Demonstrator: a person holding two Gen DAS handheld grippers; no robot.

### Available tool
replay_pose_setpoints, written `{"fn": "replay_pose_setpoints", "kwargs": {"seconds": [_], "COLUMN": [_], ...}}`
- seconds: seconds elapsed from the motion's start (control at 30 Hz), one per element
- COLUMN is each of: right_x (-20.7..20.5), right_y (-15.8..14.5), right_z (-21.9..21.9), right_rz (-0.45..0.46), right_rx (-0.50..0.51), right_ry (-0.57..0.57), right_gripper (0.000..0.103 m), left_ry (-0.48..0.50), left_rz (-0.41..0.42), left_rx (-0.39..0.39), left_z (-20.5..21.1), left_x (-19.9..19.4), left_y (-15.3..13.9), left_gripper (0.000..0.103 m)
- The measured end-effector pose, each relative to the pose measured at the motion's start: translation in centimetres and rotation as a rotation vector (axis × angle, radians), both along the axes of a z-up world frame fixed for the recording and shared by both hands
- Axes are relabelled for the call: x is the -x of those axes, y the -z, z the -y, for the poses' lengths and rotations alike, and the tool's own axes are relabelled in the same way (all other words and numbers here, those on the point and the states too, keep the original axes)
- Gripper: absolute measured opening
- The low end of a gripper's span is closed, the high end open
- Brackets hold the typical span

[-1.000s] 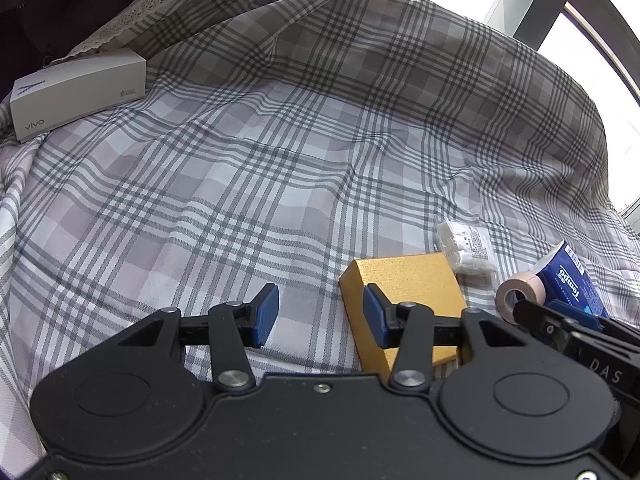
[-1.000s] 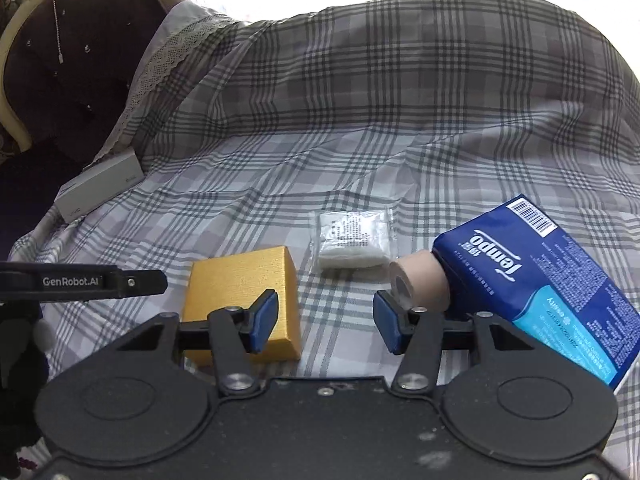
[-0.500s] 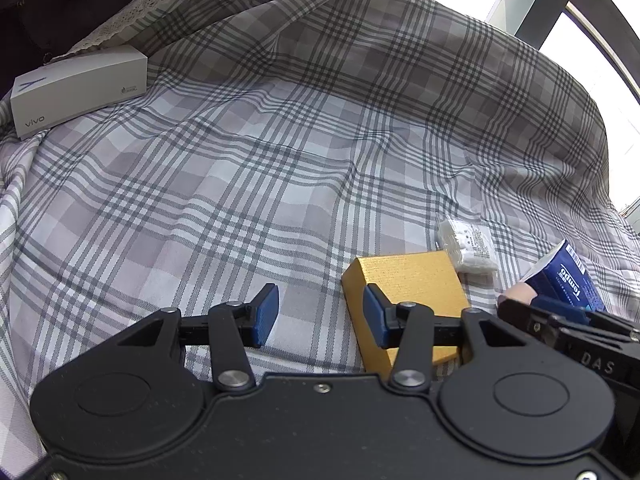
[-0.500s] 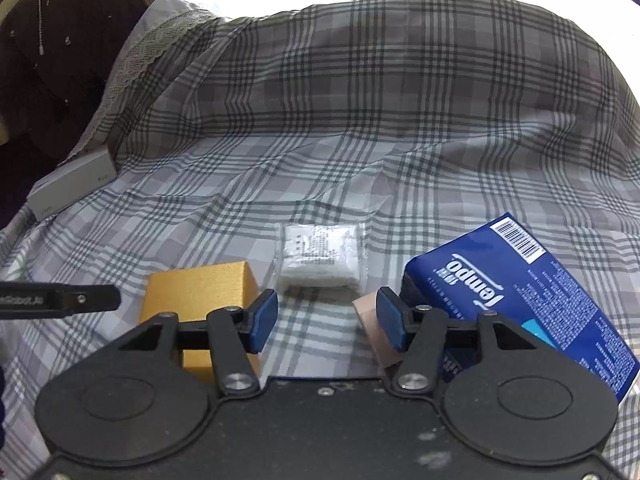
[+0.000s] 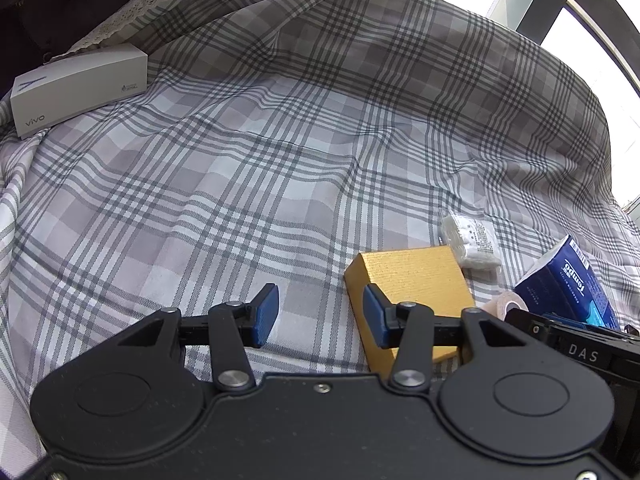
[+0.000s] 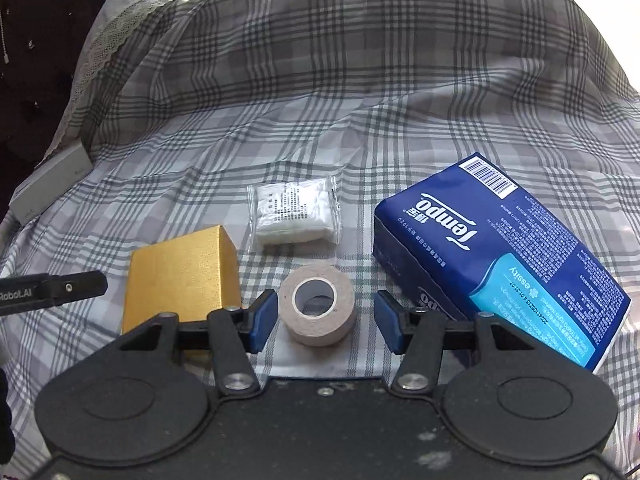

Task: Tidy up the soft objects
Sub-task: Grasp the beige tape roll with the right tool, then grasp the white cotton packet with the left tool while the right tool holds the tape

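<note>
Right claw (image 6: pixel 325 316): we see it wide, straddling the tape roll (image 6: pixel 318 304), lower centre, pads apart from it.
Left claw (image 5: pixel 318 316): we see it wide, empty over the plaid bedsheet (image 5: pixel 240 160).

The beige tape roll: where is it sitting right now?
In the right wrist view the tape roll lies flat on the plaid bedcover, between the open right claw pads, with the gold box to its left and the blue tissue pack to its right.

Daylight is pouring in from the blown-out window (image 5: pixel 592 12) behind the plaid bedspread (image 6: pixel 360 92), whose far side is lying shaded; fisheye distortion is bending the edges, focus staying sharp.
</note>
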State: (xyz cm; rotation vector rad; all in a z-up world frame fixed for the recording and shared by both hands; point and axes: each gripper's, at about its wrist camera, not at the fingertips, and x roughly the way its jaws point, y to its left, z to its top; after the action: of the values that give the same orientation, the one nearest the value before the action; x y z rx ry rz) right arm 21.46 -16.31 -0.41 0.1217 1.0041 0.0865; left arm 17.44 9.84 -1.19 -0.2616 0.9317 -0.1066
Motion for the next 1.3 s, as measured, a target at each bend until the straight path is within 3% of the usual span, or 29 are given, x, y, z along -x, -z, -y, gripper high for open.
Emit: {"fn": "replay_pose_setpoints", "kwargs": {"seconds": [0.33,0.47,0.53,0.7,0.8,1.03,1.13,1.3], "right_x": [-2.5,-2.1,-1.8,0.1,1.7,4.2,4.5,5.4], "right_y": [2.9,3.3,3.3,2.6,1.6,-0.1,-0.5,-1.0], "right_z": [-1.6,-1.6,-1.5,-0.5,0.8,4.0,5.0,6.1], "right_rz": [-0.06,-0.032,-0.018,0.028,0.069,0.121,0.109,0.115], "right_rx": [0.033,0.047,0.044,0.009,-0.025,-0.14,-0.175,-0.196], "right_ry": [0.02,-0.002,-0.022,-0.06,-0.073,-0.065,-0.06,-0.069], "right_gripper": [0.055,0.055,0.048,0.047,0.047,0.047,0.047,0.047], "left_ry": [-0.001,-0.004,-0.005,0.023,0.104,0.454,0.612,0.793], "left_rz": [-0.003,-0.008,-0.013,-0.006,0.021,0.097,0.094,0.054], "left_rx": [-0.012,-0.019,-0.014,-0.019,-0.042,-0.28,-0.343,-0.402], "left_z": [0.0,0.1,0.1,0.8,2.4,9.5,12.2,15.3], "left_x": [-0.2,-0.4,-0.4,-0.3,-0.3,-1.8,-3.0,-5.0], "left_y": [0.4,0.7,0.8,0.1,-1.2,-4.3,-4.1,-2.2], "left_gripper": [0.047,0.047,0.047,0.047,0.047,0.047,0.047,0.047]}}
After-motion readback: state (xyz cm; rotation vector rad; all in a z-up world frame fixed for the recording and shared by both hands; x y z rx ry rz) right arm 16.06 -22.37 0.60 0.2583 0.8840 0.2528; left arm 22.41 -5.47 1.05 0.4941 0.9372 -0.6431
